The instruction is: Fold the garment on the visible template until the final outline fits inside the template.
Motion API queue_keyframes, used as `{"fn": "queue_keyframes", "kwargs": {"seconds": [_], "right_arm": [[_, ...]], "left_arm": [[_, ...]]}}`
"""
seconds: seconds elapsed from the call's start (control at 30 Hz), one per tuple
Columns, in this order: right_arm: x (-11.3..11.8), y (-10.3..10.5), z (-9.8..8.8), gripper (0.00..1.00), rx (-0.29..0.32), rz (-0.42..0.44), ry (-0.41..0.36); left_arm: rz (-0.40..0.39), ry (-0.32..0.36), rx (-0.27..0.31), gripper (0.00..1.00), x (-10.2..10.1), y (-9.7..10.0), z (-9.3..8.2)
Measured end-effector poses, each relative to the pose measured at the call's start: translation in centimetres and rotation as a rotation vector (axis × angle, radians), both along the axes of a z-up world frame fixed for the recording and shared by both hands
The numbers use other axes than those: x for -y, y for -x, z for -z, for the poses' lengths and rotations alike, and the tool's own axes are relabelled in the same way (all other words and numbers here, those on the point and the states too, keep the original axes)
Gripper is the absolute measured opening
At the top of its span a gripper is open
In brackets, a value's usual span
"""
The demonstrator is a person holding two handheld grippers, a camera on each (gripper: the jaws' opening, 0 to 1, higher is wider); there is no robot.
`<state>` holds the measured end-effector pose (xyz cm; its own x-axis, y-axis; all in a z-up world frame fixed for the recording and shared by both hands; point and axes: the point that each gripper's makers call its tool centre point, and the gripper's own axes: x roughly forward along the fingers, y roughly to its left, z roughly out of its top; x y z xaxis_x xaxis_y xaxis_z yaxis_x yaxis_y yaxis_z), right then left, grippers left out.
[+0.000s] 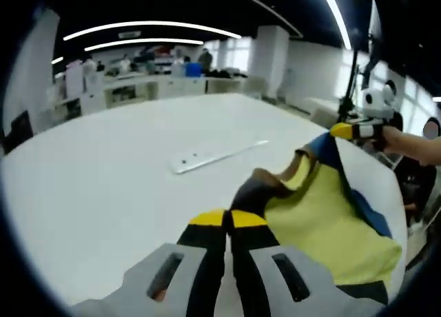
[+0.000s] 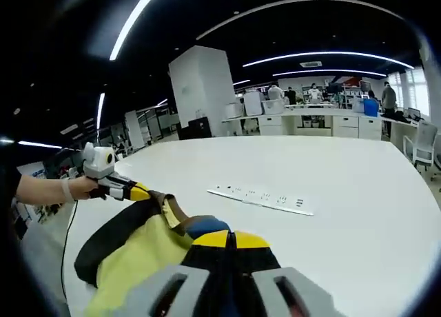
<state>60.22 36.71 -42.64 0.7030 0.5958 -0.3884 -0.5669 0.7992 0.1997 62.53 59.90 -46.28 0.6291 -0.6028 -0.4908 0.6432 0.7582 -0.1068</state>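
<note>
Two grippers were seen holding one garment above a white table. In the left gripper view, the left gripper (image 1: 228,219) had its yellow-tipped jaws pressed together on a dark edge of the garment (image 1: 324,220), a yellow piece with blue and dark trim held stretched toward the right gripper (image 1: 342,130), which was clamped on the far corner. The cloth was judged to be lifted at the start of a fold; no template outline could be made out. A flat white strip (image 1: 213,156) lay on the table (image 1: 103,186).

In the right gripper view, the right gripper (image 2: 229,239) was closed on the garment (image 2: 148,251), with the left gripper (image 2: 138,191) gripping the opposite end. Lowering and spreading the cloth flat was judged to be called for next. The strip (image 2: 265,198) lay nearby on the table (image 2: 358,193). Behind, an open office with desks, a pillar and ceiling light strips was seen.
</note>
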Motion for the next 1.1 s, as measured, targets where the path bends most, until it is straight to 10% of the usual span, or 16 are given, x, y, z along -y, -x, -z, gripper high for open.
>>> {"fn": "queue_keyframes", "kwargs": {"seconds": [1.1], "right_arm": [[1.5,-4.0,8.5,0.0,-0.141,0.032,0.12]], "left_arm": [[-0.077,-0.092,-0.076,0.0,0.0,-2.7,5.3]]}}
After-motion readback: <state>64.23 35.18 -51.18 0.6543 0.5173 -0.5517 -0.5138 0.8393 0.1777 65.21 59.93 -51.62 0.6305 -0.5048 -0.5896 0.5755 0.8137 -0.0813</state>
